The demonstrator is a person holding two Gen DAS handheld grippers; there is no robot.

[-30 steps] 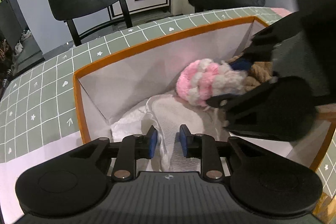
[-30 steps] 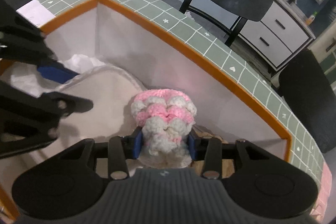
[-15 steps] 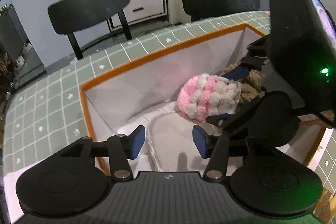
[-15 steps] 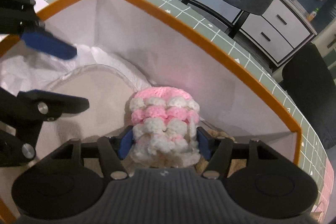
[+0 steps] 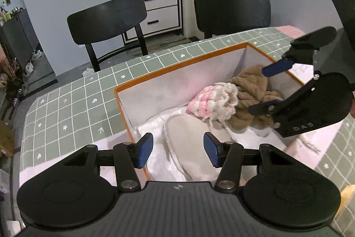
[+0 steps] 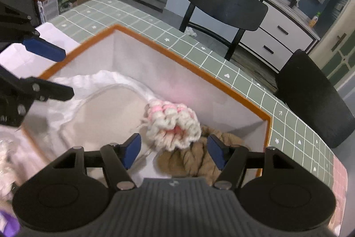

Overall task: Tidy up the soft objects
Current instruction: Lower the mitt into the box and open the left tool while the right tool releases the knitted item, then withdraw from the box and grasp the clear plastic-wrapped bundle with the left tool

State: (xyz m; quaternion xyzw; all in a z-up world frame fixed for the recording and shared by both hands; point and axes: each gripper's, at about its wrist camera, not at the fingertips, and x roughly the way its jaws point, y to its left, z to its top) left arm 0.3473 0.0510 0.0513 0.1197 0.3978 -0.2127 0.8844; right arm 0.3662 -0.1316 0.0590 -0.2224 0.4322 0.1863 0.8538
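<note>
An orange-rimmed box (image 5: 177, 64) (image 6: 199, 72) with white walls sits on the green checked table. Inside lie a pink-and-white knitted piece (image 5: 213, 101) (image 6: 173, 123), a brown fuzzy item (image 5: 250, 92) (image 6: 193, 159), and a white and grey cloth (image 5: 190, 143) (image 6: 106, 103). My left gripper (image 5: 178, 152) is open above the cloth at the box's near-left end. My right gripper (image 6: 175, 148) is open and empty above the knitted piece and brown item; it also shows in the left wrist view (image 5: 270, 86).
Two black chairs (image 5: 108, 17) (image 5: 233, 12) stand behind the table, with a white drawer cabinet (image 5: 153, 6) beyond. White paper (image 6: 33, 52) lies on the table by the box. A pink patch (image 6: 339, 172) is at the table's far right.
My right gripper opened and let go of the knitted piece, which now rests in the box. My left gripper opened too, releasing the cloth. Both have lifted up and back.
</note>
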